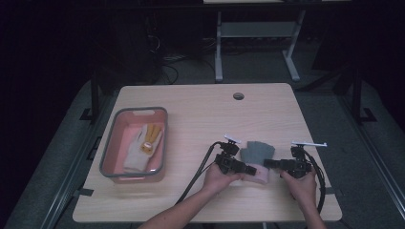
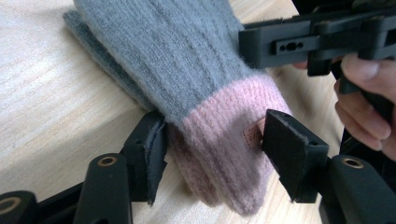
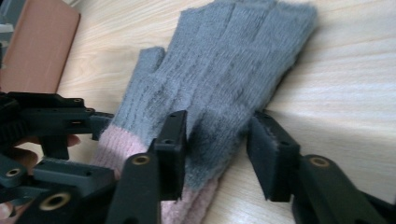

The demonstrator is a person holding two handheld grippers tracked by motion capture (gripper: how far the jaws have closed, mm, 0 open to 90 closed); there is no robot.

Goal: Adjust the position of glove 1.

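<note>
A grey knit glove (image 1: 258,151) with a pink cuff (image 2: 224,140) lies flat on the wooden table, fingers pointing away from me. My left gripper (image 1: 250,169) comes in from the left, and in the left gripper view (image 2: 215,144) its two pads press on either side of the cuff, one beside a small label. My right gripper (image 1: 268,163) comes in from the right. In the right gripper view (image 3: 217,135) one jaw rests on the grey palm (image 3: 224,70) and the other sits at the glove's edge, with fabric pinched between them.
A pink bin with a grey rim (image 1: 111,143) stands at the table's left and holds a white and yellow glove (image 1: 143,145). A round cable hole (image 1: 238,96) sits near the far edge. Cables trail from both grippers toward the near edge.
</note>
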